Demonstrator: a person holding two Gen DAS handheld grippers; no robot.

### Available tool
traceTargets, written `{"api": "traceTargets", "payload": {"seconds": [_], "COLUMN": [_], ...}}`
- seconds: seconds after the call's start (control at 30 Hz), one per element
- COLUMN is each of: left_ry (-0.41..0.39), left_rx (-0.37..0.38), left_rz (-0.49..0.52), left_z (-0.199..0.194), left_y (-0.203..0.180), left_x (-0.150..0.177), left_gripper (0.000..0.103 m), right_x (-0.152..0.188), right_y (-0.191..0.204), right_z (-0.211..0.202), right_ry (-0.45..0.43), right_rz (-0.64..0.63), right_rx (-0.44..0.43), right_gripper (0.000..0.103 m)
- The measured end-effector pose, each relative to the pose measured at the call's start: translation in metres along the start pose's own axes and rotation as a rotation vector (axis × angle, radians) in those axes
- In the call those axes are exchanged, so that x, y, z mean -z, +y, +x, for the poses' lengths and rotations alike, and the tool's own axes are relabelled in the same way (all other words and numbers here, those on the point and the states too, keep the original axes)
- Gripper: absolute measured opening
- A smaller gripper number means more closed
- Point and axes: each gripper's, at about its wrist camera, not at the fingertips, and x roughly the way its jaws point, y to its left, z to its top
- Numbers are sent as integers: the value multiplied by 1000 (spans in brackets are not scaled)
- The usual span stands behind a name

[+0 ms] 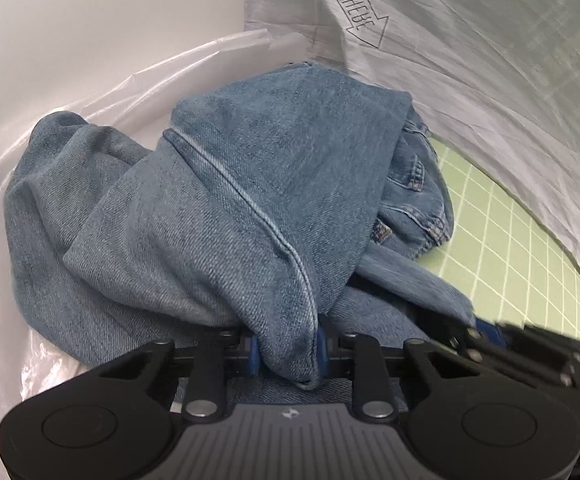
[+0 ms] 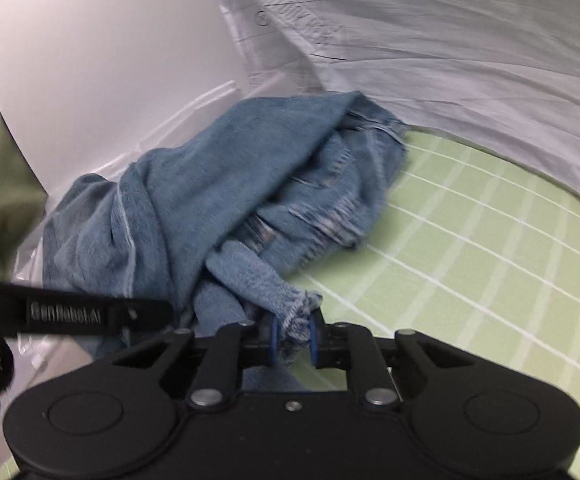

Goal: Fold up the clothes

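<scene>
We find the jeans [image 1: 218, 200] bunched in a heap on the green gridded mat [image 1: 509, 248], partly over clear plastic sheeting [image 1: 90, 92] at 9 o'clock. The left gripper [image 1: 286, 354] pinches a seamed fold; the right gripper [image 2: 293, 338] pinches a frayed hem end. Risk, in our judgement: the thin hem could slip free, or lifting drags the plastic along. Legible: "LOOK HERE" on the white printed sheet [image 1: 429, 40]; "GenRobot.AI" on the left gripper's side.
</scene>
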Motion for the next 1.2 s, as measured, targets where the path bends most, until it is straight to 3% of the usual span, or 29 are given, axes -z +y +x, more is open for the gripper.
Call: {"api": "traceTargets", "payload": {"seconds": [0.13, 0.37, 0.57, 0.7, 0.9, 1.07, 1.17, 1.2], "left_ry": [-3, -9, -15, -14, 27, 48, 34, 31], "left_rx": [40, 118, 185, 229, 195, 159, 131, 122], "left_rz": [37, 85, 127, 147, 160, 130, 116, 111], "left_z": [-17, -70, -115, -145, -176, -188, -193, -195], "left_y": [-10, -50, -84, -108, -143, -159, -163, -164], "left_x": [13, 68, 115, 148, 209, 239, 246, 246], "left_gripper": [25, 25, 26, 39, 51, 61, 71, 73], "right_x": [39, 107, 193, 233, 282, 321, 325, 324], "right_y": [-17, -47, -113, -160, -252, -327, -328, -323], "right_z": [-48, -132, -246, -325, -422, -502, -509, -508], "right_ry": [-3, -9, 40, 78, 102, 121, 75, 57], "right_rz": [23, 66, 174, 197, 342, 465, 511, 511], "right_rx": [127, 350, 586, 747, 1000, 1206, 1147, 1123], "right_gripper": [13, 13, 13, 13, 13, 18, 29, 38]}}
